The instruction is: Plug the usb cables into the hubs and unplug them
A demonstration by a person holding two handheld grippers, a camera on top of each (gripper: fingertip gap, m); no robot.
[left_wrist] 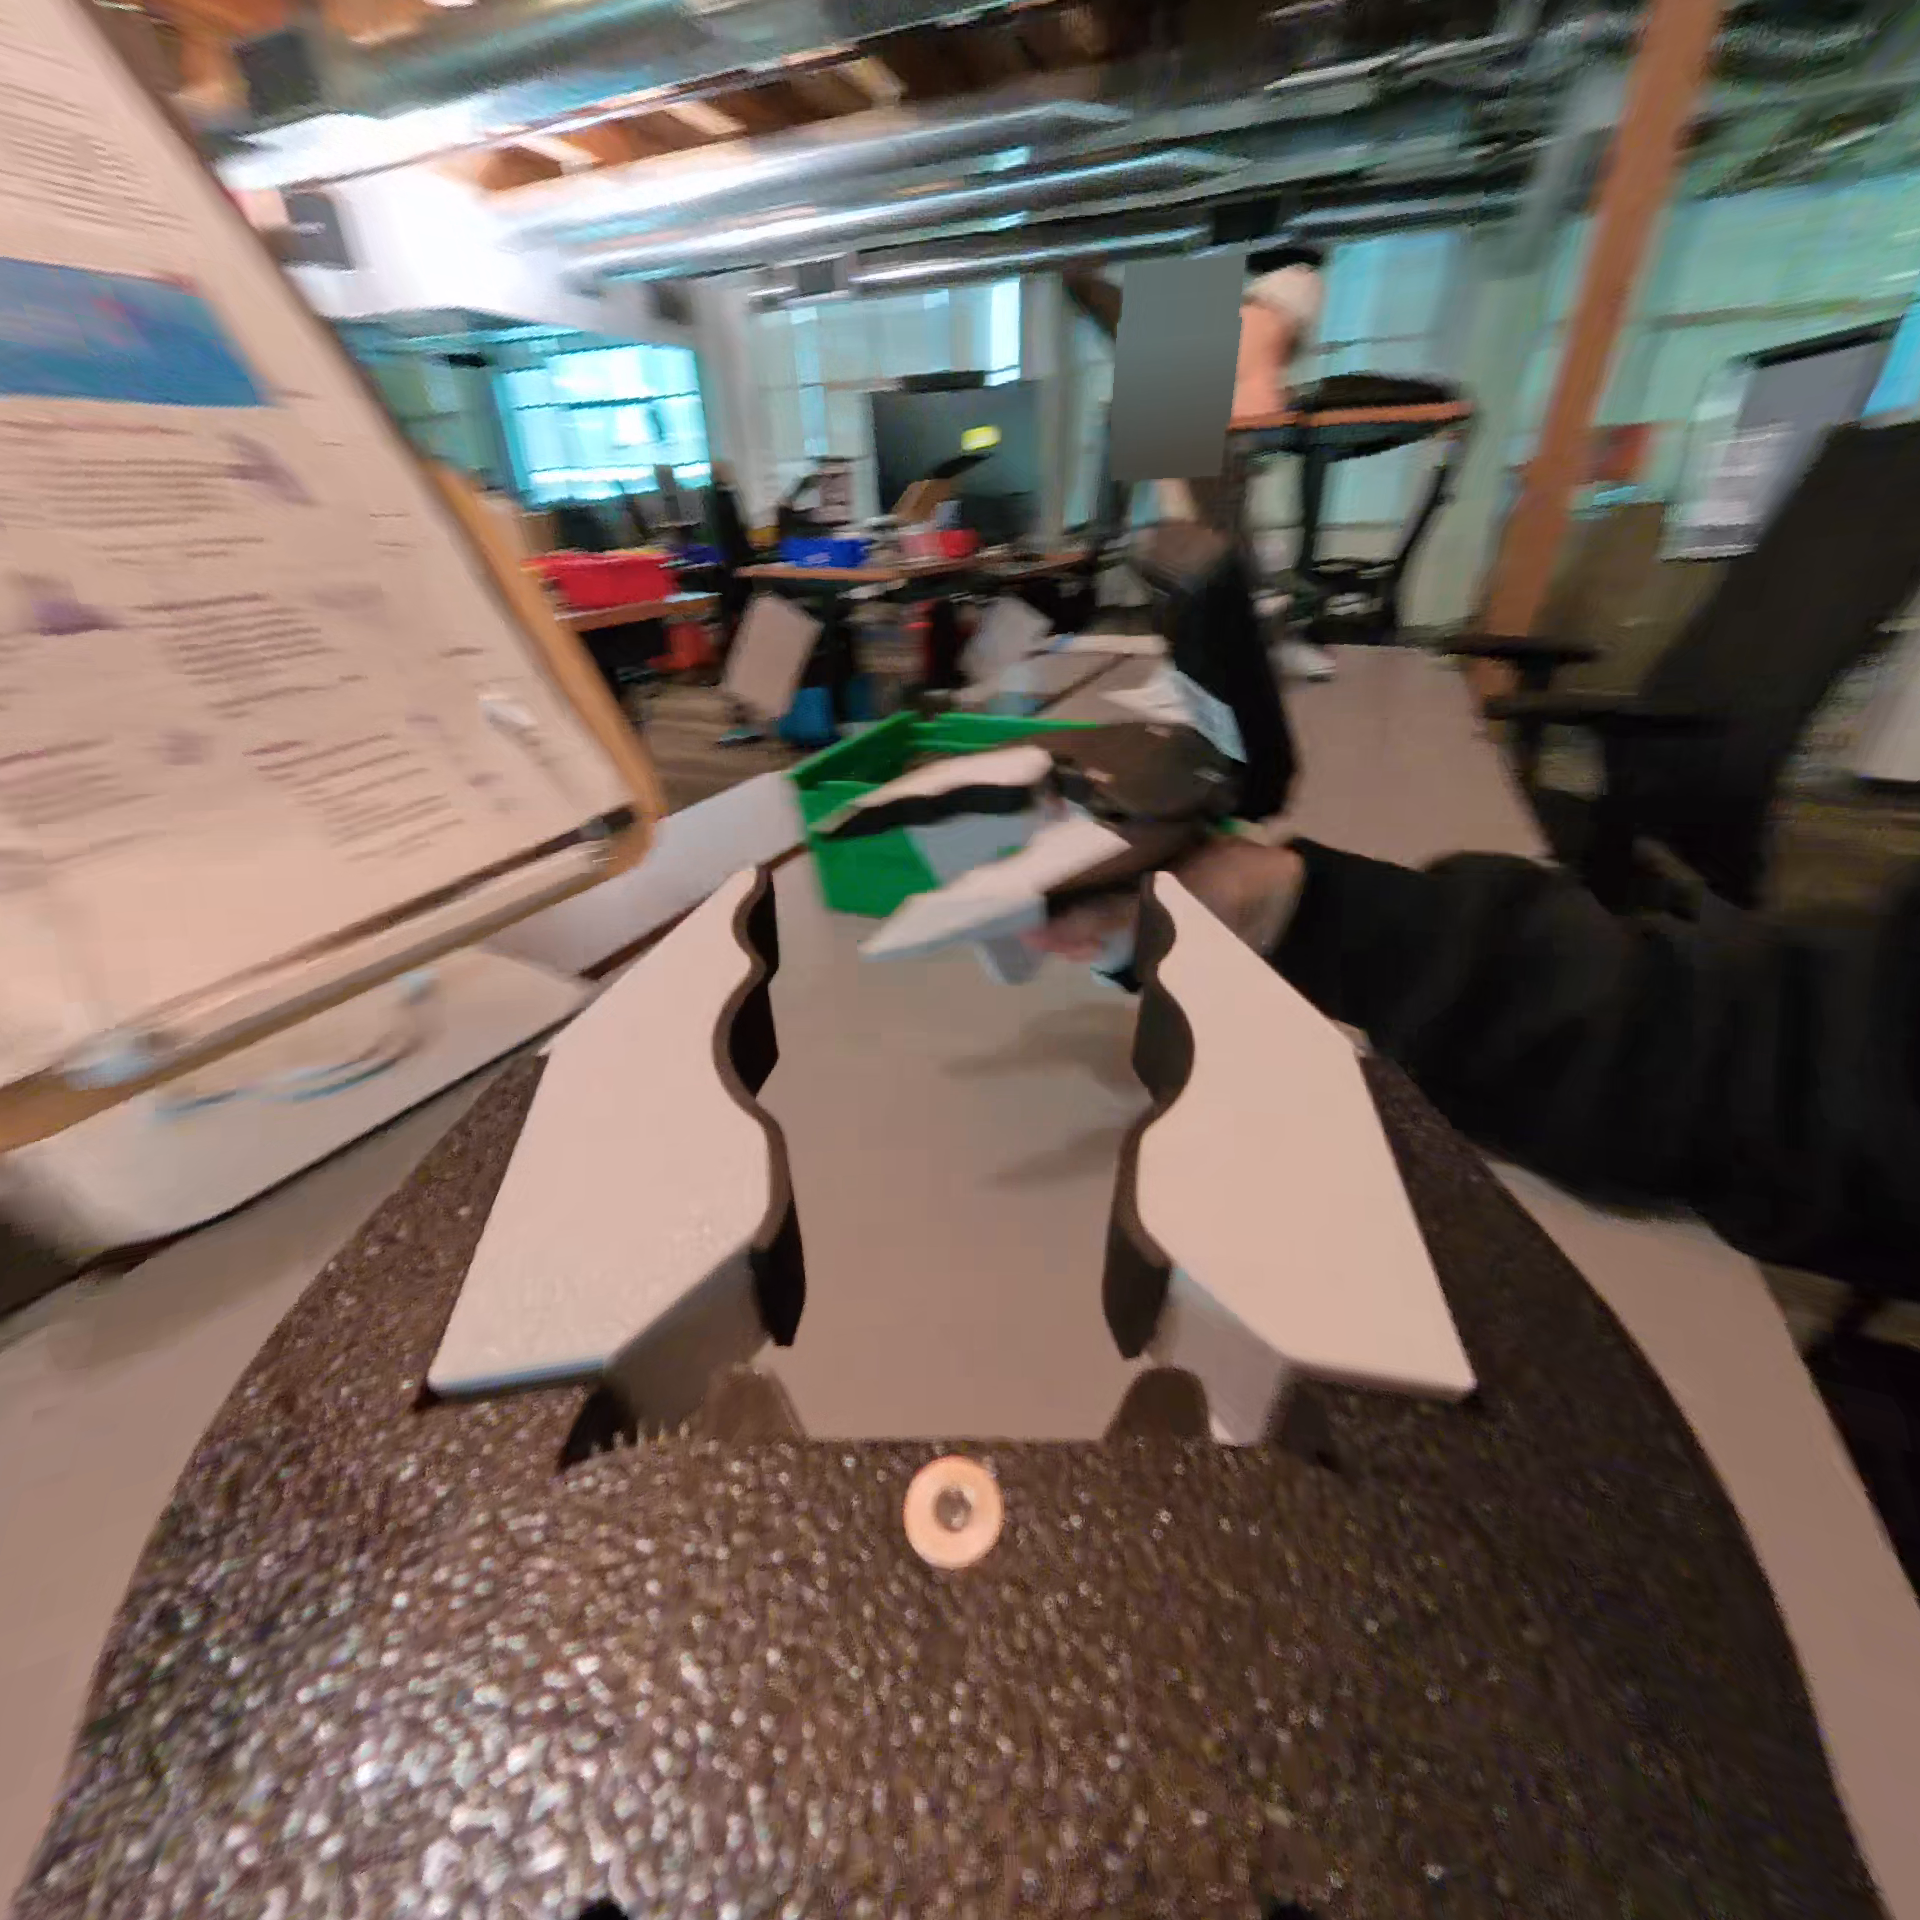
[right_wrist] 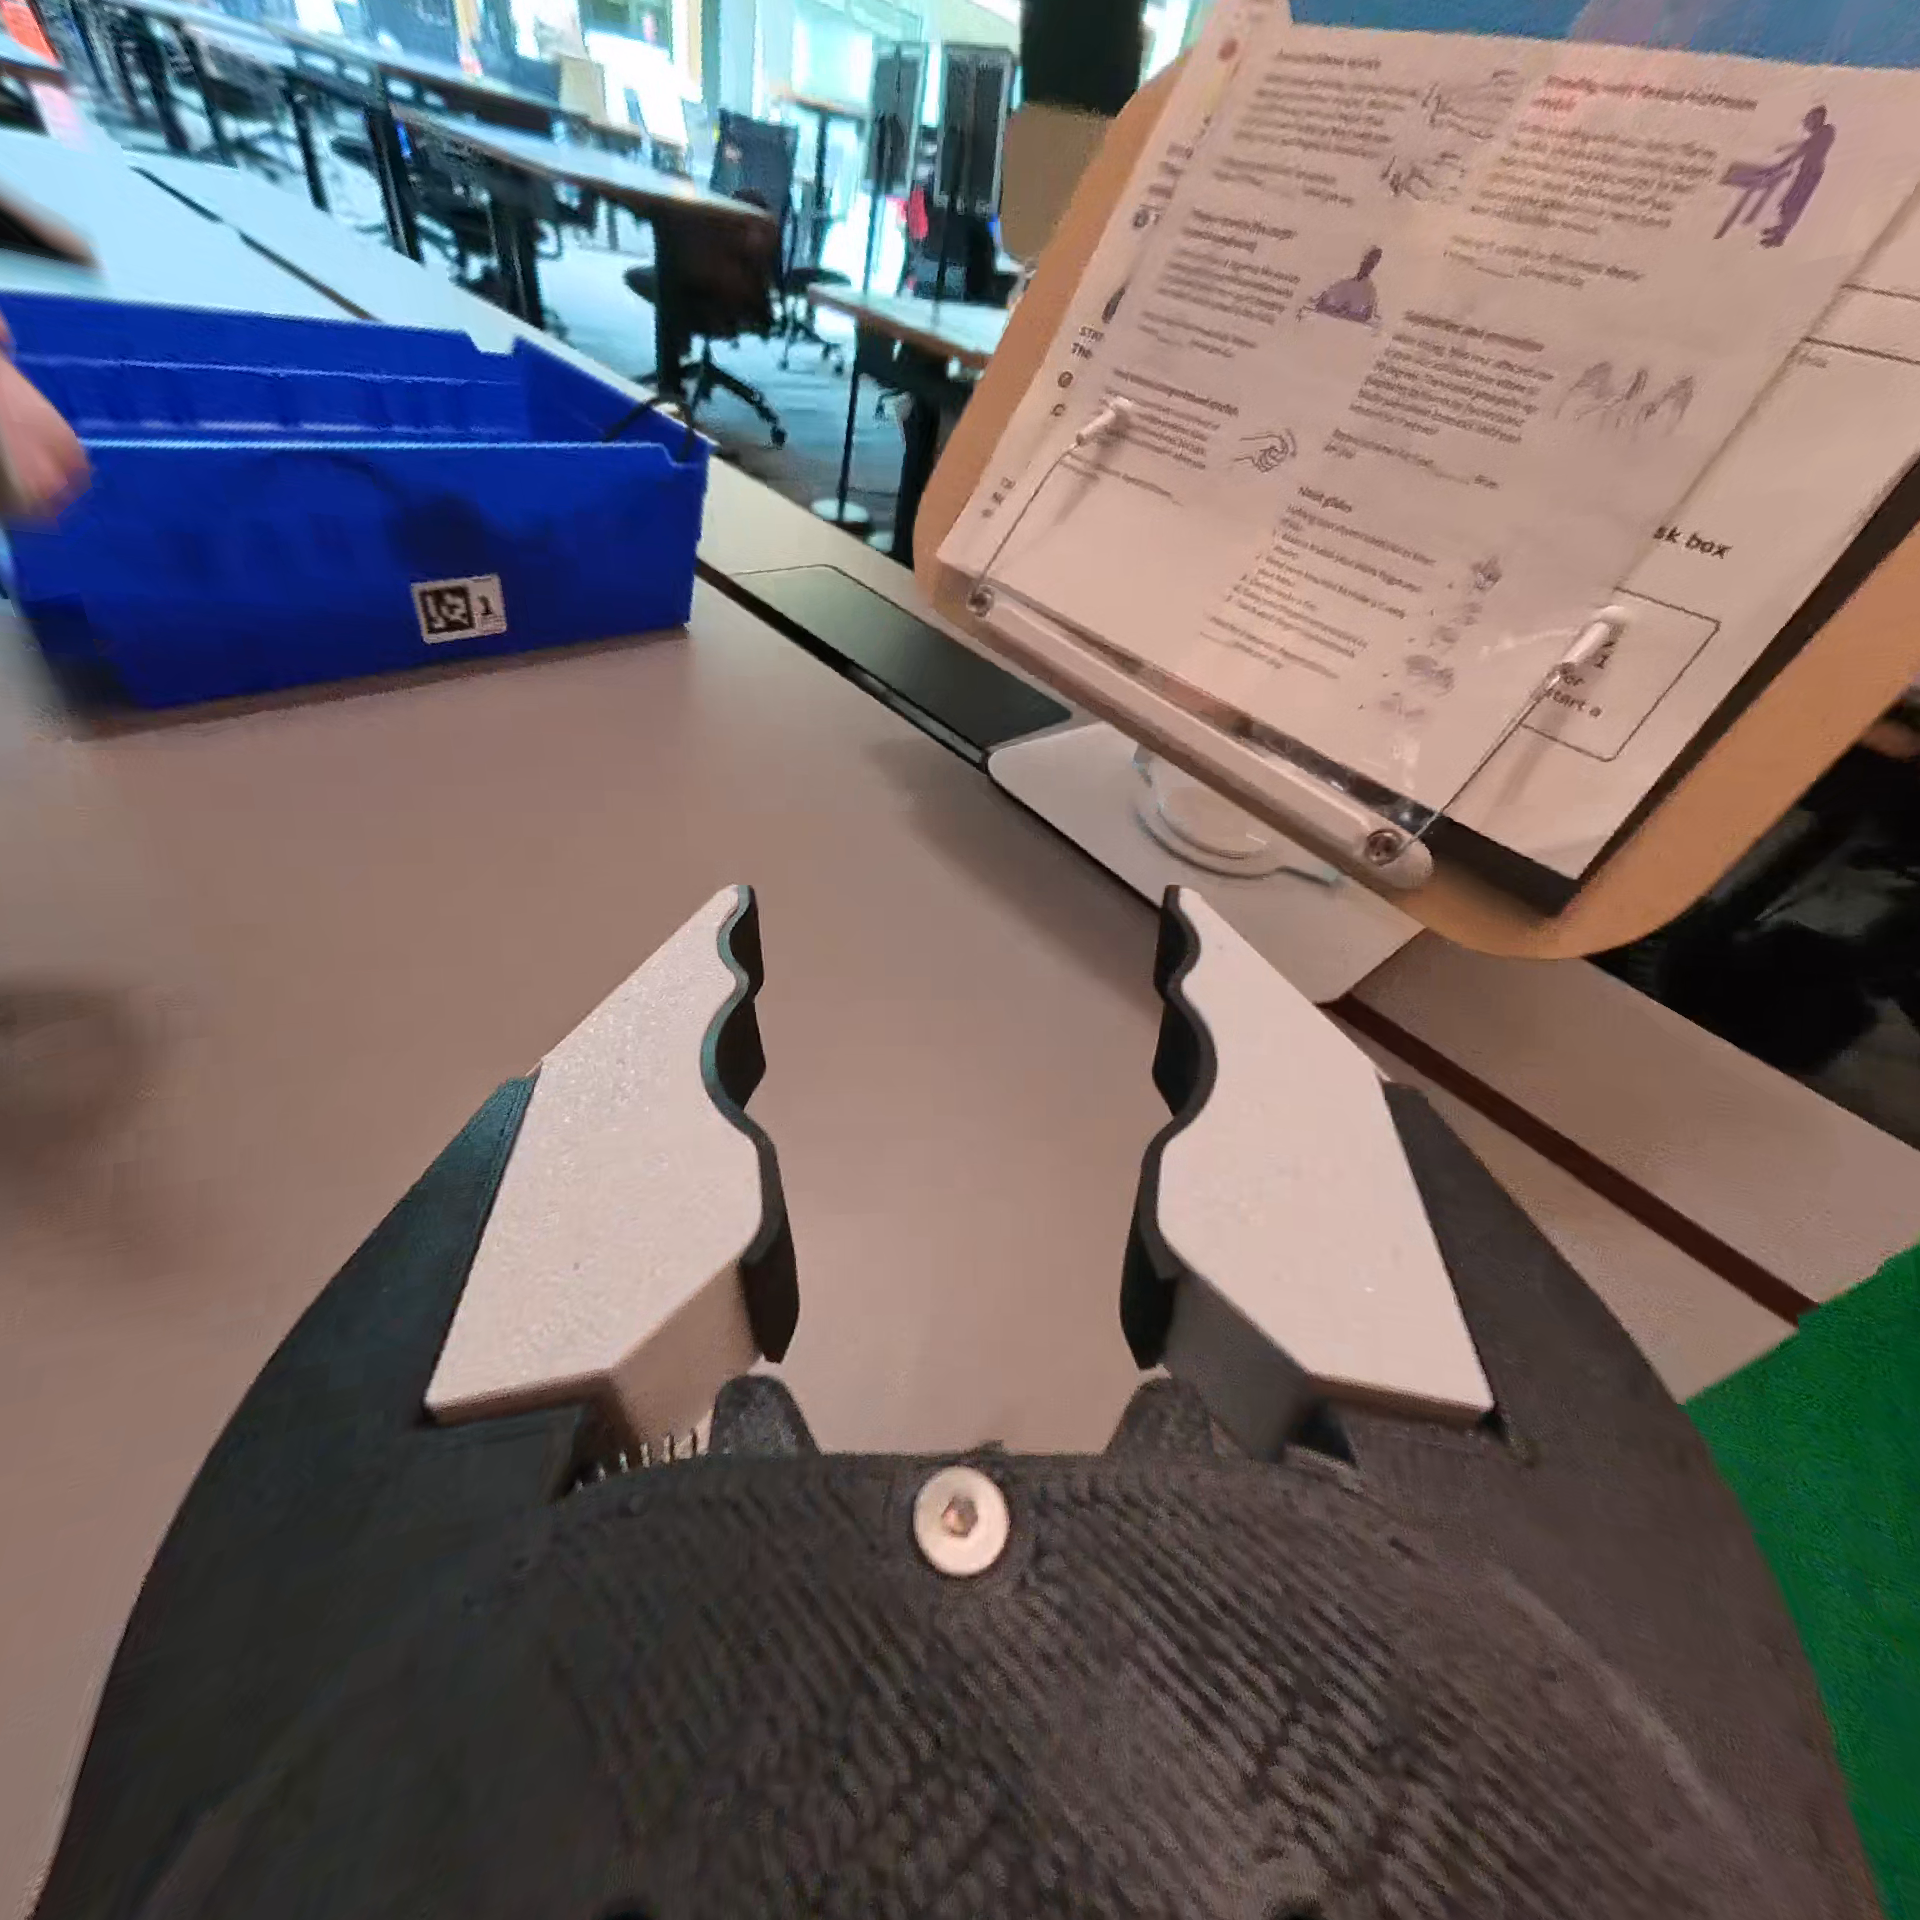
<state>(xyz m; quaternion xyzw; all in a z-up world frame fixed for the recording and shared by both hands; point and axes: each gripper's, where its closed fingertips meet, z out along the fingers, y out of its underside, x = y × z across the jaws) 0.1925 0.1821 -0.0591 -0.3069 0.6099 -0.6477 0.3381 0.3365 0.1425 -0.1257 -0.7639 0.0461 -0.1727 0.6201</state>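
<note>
No USB cable or hub shows in either view. My left gripper (left_wrist: 956, 894) is open and empty above the grey table (left_wrist: 935, 1122). The left wrist view is blurred. Ahead of it the right gripper (left_wrist: 894, 883) shows, open, held by a hand in a black sleeve (left_wrist: 1507, 1018), over a green bin (left_wrist: 862, 862). In the right wrist view my right gripper (right_wrist: 956, 904) is open and empty above the grey table (right_wrist: 520, 935). The green bin's corner (right_wrist: 1829, 1507) lies at the lower right of that view.
A blue bin (right_wrist: 343, 499) with a coded tag stands at the left on the table. A tilted stand with printed pages (right_wrist: 1455, 416) stands at the right; it also shows in the left wrist view (left_wrist: 229, 623). A black inset panel (right_wrist: 904, 655) lies near the stand's foot. Desks and chairs stand behind.
</note>
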